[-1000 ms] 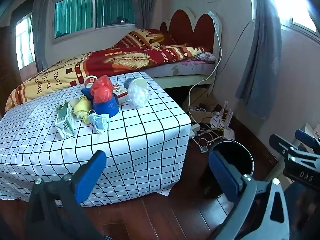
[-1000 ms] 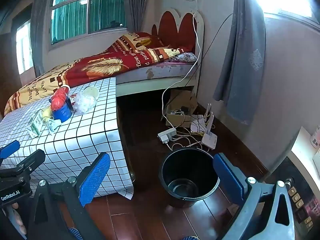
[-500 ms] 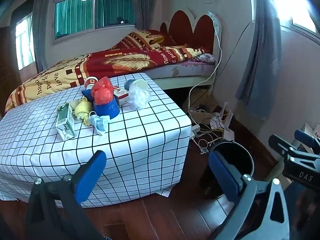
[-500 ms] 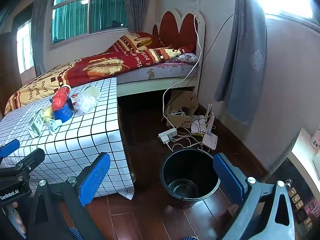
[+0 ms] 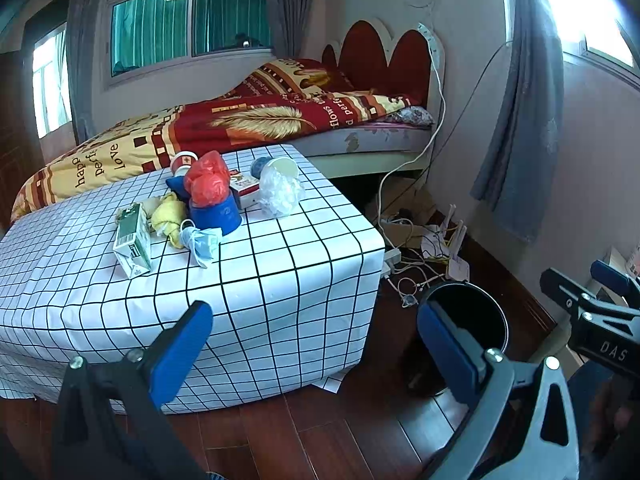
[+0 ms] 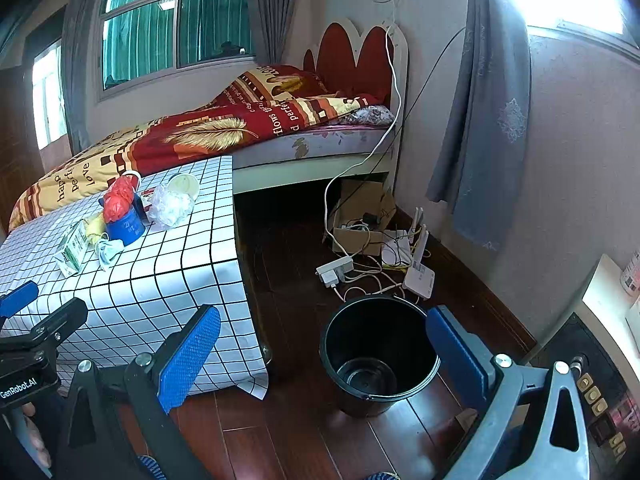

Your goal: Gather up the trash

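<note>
Nothing has been collected yet, I'd judge: the trash sits heaped on the far part of the checked bench (image 5: 280,280) — green carton (image 5: 134,240), crumpled face mask (image 5: 202,242), red bag (image 5: 208,184), clear plastic wad (image 5: 280,196) — and the black bucket (image 6: 378,354) on the floor to its right looks empty. The left gripper (image 5: 316,344) and right gripper (image 6: 326,344) hover low and near, both with blue fingers (image 6: 188,356) spread wide and holding nothing. Next comes a reach up and forward over the bench edge to pinch the nearest piece.
</note>
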Demonstrator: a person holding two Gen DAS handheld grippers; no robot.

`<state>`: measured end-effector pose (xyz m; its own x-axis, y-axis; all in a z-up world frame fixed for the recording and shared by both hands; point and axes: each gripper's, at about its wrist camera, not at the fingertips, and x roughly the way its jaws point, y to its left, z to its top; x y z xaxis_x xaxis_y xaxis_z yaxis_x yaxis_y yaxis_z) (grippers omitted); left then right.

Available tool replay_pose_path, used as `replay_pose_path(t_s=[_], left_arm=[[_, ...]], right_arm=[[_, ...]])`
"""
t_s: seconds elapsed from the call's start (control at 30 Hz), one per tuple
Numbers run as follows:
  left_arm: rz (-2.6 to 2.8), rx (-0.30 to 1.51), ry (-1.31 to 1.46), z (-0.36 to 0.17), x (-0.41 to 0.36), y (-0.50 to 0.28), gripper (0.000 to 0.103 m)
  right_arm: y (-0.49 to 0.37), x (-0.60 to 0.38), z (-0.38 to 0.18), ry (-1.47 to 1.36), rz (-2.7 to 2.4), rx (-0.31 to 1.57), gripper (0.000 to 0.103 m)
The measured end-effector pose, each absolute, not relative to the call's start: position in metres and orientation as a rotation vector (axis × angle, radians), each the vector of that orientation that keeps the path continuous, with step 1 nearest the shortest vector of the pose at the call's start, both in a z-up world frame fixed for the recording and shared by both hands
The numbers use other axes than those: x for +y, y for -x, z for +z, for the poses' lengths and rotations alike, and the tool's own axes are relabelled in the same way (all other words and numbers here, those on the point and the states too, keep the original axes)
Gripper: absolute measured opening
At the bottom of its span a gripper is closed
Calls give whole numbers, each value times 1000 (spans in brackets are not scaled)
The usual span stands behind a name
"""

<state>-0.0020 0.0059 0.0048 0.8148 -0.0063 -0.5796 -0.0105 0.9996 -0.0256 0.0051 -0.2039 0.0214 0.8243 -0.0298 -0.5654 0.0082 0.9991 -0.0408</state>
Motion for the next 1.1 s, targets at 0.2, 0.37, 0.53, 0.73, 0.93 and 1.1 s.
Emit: replay_pose_path(t_s=[0.2, 0.37, 0.53, 0.73, 0.93, 1.1], left_arm=[[1, 618, 28, 4, 6, 2, 103], [1, 620, 28, 3, 5, 3, 103], [1, 621, 28, 3, 5, 3, 103], [2, 620, 27, 3, 3, 4, 103], [1, 624, 28, 2, 3, 4, 103], [1, 623, 27, 2, 3, 4, 103]], right_arm=[[-4, -205, 21, 35, -20, 601, 103], [-4, -206, 20, 32, -21, 604, 103], [-3, -207, 20, 28, -22, 604, 103], [-3, -209, 20, 27, -23, 603, 103], [-2, -209, 20, 27, -22, 603, 103], [-2, -210, 20, 26, -22, 603, 103]])
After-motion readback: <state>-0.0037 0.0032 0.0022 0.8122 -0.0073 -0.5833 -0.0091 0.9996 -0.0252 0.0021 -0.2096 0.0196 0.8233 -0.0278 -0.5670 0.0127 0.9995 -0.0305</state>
